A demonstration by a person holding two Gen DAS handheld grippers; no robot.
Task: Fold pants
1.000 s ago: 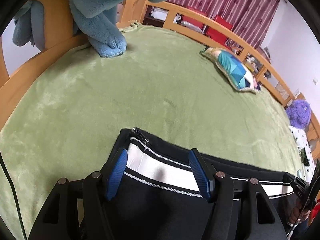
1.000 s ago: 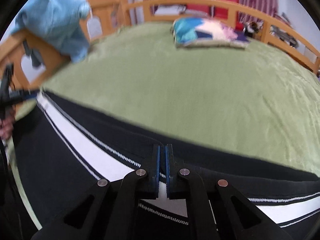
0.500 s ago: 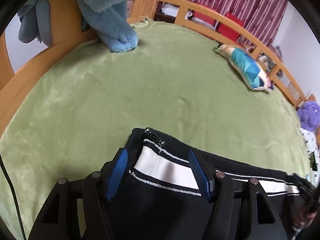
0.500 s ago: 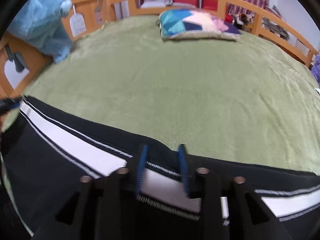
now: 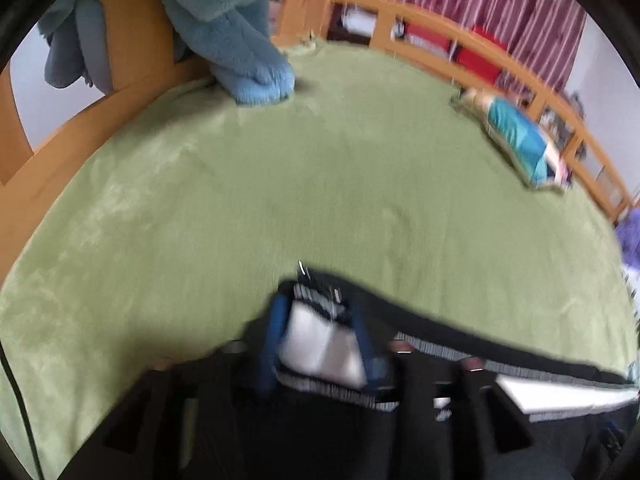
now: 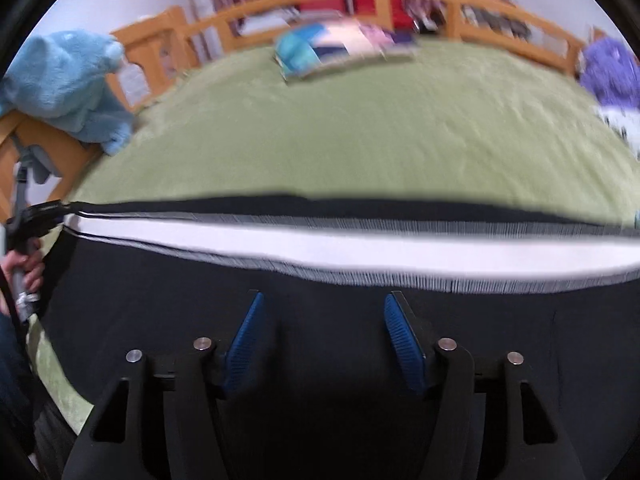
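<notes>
Green fleece blanket covers the wooden-railed bed, black pants with a white side stripe lying across its near edge. Left gripper is closing around the bunched striped end; right gripper is opening, nothing pinched, over black fabric.

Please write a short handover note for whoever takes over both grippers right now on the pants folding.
Left gripper: jaws closing around the white side stripe at the pants' end; the blur hides whether the pads already press on it.
Right gripper: jaws opening, nothing between them, hovering over black fabric below the stripe.
Pants: black, stretched lengthwise across the near edge of the green blanket, stripe facing up.
Done: pants lie laid out fairly flat.
Left: no fold is visible yet. Probably confirm the left grip, take a new hold with the right, then fold.
Blue plush and pillow sit well away.
</notes>
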